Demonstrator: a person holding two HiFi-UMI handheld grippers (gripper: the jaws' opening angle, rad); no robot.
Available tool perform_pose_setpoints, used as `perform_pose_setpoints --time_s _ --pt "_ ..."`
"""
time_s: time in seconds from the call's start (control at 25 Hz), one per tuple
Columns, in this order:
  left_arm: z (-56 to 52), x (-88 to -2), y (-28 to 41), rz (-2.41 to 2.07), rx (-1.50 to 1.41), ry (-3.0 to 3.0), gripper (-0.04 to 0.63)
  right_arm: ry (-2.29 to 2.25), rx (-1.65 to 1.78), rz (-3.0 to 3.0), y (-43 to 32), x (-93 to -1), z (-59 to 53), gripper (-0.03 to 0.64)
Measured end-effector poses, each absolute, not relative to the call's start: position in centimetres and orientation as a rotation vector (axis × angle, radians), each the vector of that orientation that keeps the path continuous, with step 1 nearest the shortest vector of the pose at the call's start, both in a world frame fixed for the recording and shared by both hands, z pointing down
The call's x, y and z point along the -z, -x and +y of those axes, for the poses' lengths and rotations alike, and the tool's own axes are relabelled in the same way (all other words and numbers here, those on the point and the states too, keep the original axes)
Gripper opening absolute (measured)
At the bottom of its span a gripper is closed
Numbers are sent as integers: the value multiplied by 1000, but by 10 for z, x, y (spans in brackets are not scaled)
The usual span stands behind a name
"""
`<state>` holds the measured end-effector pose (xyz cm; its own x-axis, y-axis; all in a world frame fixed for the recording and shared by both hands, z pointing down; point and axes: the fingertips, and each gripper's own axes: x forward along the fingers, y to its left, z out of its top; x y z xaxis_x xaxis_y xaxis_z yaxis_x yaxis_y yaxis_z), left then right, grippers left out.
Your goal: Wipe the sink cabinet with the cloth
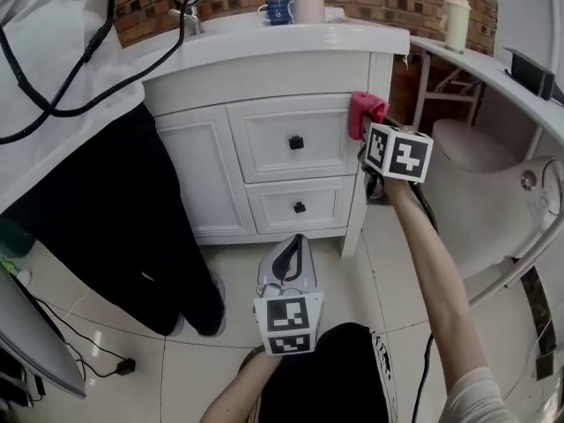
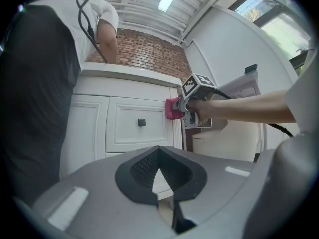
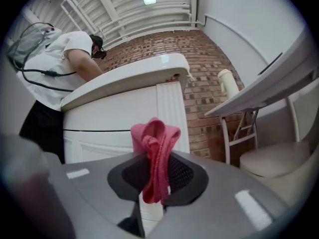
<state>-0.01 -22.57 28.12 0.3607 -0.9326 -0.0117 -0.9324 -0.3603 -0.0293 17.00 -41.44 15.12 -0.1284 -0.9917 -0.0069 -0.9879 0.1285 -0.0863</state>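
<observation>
While the left gripper (image 1: 291, 258) hangs low over the floor tiles on the near side, its jaws pressed together on nothing, all the action is on the right. The right gripper (image 1: 368, 141) is up at the sink cabinet (image 1: 264, 86), jaws pinching the pink cloth (image 1: 364, 111). A bunched fold stands up out of the jaws and sits against the cabinet's right front edge. That puts it just right of the top drawer (image 1: 264, 139), at the fluted corner post (image 1: 380, 73).

This looks like a wiping pass on the right side of the front, and from here most of the white face appears yet to be covered.

To do it well, the soft wad should lead, so cloth rather than hard jaw tips meets the paint. Only a small bunch is exposed, so short overlapping strokes with steady, light pressure suit better than one long sweep.

A run leftward across the top drawer would need to ease around the dark knob (image 1: 296, 143) and follow the recessed panel lines where grime gathers. The lower drawer (image 1: 278, 208) could follow.

A second person (image 1: 79, 157) in dark trousers stands at the cabinet's left, close to the door panel (image 1: 198, 179). That end calls for care, or for waiting. The grip looks shallow, so dragging hard against the moulding could tug the cloth free.
</observation>
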Motion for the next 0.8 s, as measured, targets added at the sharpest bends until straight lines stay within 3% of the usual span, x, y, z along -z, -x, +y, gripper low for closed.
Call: perform_pose_setpoints --time_s 0.28,0.44,0.56,0.68,0.8 --pt "-236 -285 -9 1784 74 2517 11 2010 47 2306 -166 -148 -398 61" --pt "-237 -287 -10 1768 53 2536 11 1816 50 2404 -99 -152 -375 61" --pt "-231 -279 7 1782 -156 2586 11 1689 78 2504 -37 -166 -370 61" --pt "-232 -281 45 1975 -371 2578 11 1581 121 2566 18 -180 -377 61" --pt "-241 -302 62 2146 -364 2565 4 1520 72 2643 66 -191 -390 61"
